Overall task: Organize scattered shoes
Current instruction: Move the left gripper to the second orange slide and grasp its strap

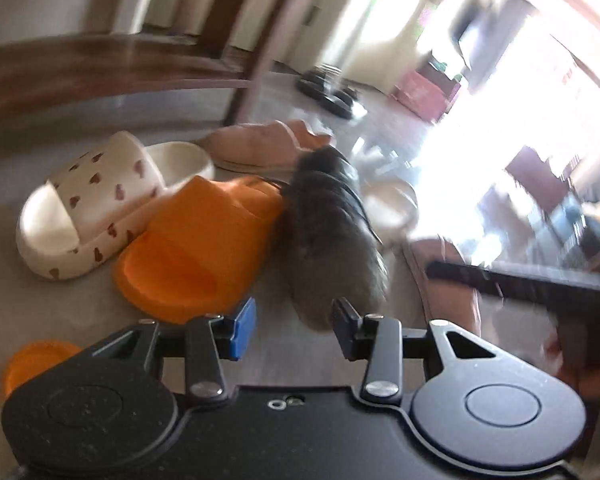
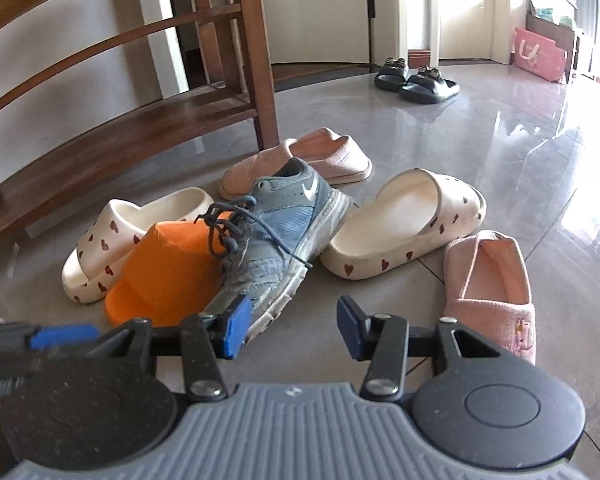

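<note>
Both my tongs – left [image 1: 294, 330], right [image 2: 290, 332] – open, holding nothing | blue sneaker [image 2: 278, 224] at 12 o'clock, on orange slipper [image 2: 168, 276] | pinch its heel, lift slowly

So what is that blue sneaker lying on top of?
The blue sneaker leans across the orange slide, with its laces draped over the orange strap. Its heel lies in front of a pink slipper. How much of the orange slide's far end lies beneath it is hidden.
</note>
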`<state>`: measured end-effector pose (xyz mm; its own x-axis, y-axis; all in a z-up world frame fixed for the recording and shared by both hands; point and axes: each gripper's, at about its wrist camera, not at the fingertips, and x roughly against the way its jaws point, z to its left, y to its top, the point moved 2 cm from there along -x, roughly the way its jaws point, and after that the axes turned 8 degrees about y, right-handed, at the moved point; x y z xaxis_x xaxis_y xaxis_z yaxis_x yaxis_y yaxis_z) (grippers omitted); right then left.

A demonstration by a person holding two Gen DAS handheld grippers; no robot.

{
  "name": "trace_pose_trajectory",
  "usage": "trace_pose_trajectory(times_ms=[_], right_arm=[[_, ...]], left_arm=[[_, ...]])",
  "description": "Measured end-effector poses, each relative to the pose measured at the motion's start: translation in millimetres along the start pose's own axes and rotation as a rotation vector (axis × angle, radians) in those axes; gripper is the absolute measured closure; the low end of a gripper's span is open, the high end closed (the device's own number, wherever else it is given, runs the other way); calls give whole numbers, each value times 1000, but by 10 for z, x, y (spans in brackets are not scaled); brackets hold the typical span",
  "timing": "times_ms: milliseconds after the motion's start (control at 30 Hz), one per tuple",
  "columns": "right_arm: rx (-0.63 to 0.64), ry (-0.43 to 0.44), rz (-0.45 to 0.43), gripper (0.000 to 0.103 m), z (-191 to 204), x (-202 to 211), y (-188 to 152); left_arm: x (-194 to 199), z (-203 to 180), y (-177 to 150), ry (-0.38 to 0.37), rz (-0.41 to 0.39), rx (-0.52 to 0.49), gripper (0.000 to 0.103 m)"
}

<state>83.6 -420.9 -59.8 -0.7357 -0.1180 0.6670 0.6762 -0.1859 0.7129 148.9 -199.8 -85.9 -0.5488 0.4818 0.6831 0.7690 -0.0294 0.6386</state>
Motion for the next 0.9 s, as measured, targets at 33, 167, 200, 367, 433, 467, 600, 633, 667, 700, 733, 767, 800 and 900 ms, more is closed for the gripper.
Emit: trace_pose_trajectory(times_ms=[33, 167, 200, 367, 433, 467, 600, 633, 667, 700, 733, 767, 800, 900], right_arm=[[3, 3, 0, 51, -3, -8, 0], [-7, 12, 1, 51, -46, -17, 2], [-13, 14, 3, 51, -62, -11, 1], [-11, 24, 16, 51, -69, -50, -38], [-5, 29, 22, 51, -47, -83, -47], [-1, 31, 24, 51, -34, -104, -50], [35, 41, 24, 51, 42, -246, 48], [46, 41, 20, 51, 62, -288, 90], [57, 41, 18, 51, 75, -334, 137], [60, 41, 16, 51, 77, -348, 157], [69, 36, 9, 51, 83, -397, 218], [78, 32, 2, 51, 89, -444, 275], [82, 28, 1, 51, 88, -466, 295], [75, 23, 0, 51, 77, -563, 376]], left_arm=[[-41, 36, 19, 11, -5, 29, 62], [-178, 177, 71, 56, -23, 149, 54], [-204, 202, 79, 65, -23, 169, 54], [-374, 354, 123, 117, -32, 288, 53], [-461, 415, 114, 142, -29, 356, 53], [-513, 446, 102, 147, -31, 394, 53], [-686, 482, 71, 187, -60, 456, 53], [-686, 480, 73, 188, -63, 456, 52], [-702, 482, 72, 192, -73, 457, 53], [-708, 477, 78, 196, -88, 451, 53], [-712, 471, 90, 202, -102, 440, 53], [-709, 471, 88, 202, -106, 439, 53], [-720, 478, 102, 195, -115, 437, 53], [-728, 507, 141, 168, -142, 456, 51]])
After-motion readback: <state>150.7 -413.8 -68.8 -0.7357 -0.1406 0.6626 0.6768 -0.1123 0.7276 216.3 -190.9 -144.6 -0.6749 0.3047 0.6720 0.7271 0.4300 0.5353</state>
